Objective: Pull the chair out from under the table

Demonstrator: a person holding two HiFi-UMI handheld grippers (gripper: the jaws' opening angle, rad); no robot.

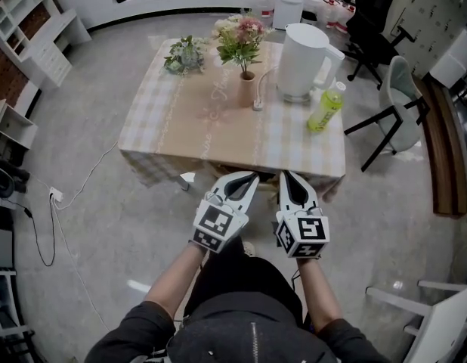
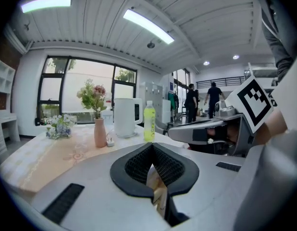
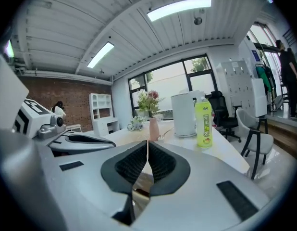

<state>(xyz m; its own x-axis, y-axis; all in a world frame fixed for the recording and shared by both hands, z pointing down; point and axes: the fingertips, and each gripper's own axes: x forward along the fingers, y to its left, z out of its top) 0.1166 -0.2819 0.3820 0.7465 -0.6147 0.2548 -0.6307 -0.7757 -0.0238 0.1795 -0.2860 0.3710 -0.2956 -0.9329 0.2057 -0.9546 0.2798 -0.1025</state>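
Square, cloth-draped checked table (image 1: 188,119) faces the rubber-ribbed left claw (image 1: 251,175) and right claw (image 1: 286,174), both clenched shut.

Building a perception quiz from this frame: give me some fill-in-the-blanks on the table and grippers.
1. In the head view, the bottle stands to the ___ of the kettle.
2. The vase holds ___.
3. The left gripper and right gripper both have their jaws ___.
Missing: right; flowers; shut.
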